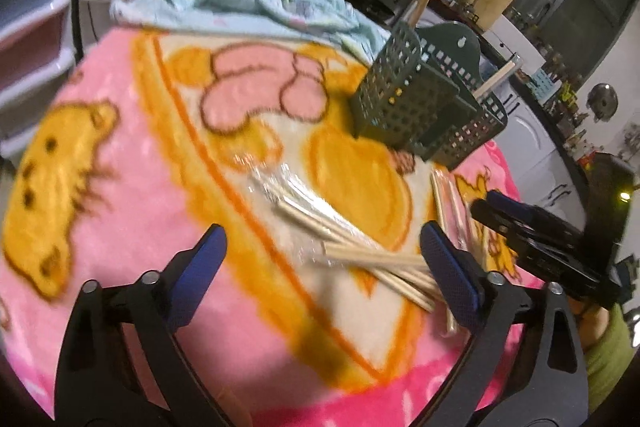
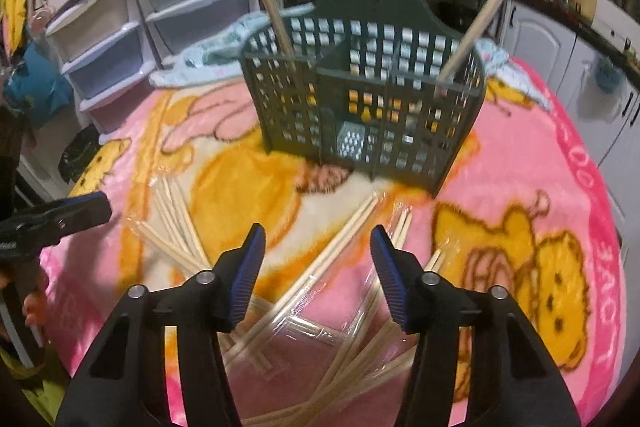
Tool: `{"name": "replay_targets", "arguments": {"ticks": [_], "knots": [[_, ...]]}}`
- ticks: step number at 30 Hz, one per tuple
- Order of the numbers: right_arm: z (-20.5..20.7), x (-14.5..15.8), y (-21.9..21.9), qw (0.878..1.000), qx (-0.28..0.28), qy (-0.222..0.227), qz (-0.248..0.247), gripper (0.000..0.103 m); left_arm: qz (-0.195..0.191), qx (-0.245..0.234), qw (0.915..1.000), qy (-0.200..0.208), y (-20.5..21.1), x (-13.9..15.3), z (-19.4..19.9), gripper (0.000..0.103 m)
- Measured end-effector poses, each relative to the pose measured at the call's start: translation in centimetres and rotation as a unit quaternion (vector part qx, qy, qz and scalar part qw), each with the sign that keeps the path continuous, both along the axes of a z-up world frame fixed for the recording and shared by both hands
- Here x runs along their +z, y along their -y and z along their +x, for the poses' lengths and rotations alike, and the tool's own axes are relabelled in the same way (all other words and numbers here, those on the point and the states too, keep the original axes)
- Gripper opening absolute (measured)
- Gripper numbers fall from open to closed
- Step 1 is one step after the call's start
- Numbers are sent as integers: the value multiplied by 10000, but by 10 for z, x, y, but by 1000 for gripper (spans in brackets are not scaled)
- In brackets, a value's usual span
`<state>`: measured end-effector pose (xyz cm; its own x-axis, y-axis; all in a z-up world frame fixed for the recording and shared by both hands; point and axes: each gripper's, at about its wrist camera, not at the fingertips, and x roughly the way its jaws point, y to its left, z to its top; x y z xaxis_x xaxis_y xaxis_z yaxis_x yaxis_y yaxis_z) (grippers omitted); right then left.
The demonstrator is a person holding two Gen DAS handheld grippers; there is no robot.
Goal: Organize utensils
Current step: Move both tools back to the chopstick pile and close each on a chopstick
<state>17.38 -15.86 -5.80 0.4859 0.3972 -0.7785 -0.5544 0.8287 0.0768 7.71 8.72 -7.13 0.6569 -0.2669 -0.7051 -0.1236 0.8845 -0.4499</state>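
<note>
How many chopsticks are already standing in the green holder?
2. One chopstick stands in the left compartment of the green holder; another leans out of the right compartment. The middle section looks empty, though blur could hide more.

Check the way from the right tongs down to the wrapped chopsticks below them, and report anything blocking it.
Nothing visible blocks it. The right tongs stand open above the pale wooden chopsticks in clear plastic wrappers on the pink cartoon blanket. The dark green perforated plastic utensil holder stands farther back, out of the way.
</note>
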Motion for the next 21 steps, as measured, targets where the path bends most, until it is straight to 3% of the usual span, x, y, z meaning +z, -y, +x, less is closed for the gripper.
{"name": "replay_targets", "arguments": {"ticks": [8, 18, 21], "knots": [[26, -23, -5, 9979, -167, -624, 45, 43, -499, -71, 9984, -240, 0, -18, 5, 68], [59, -41, -9, 9919, -516, -1144, 185, 36, -741, -75, 9966, -353, -2, -30, 12, 50], [69, -44, -9, 9901, -649, -1219, 236, 34, -759, -82, 9963, -406, -3, -34, 14, 35]]}}
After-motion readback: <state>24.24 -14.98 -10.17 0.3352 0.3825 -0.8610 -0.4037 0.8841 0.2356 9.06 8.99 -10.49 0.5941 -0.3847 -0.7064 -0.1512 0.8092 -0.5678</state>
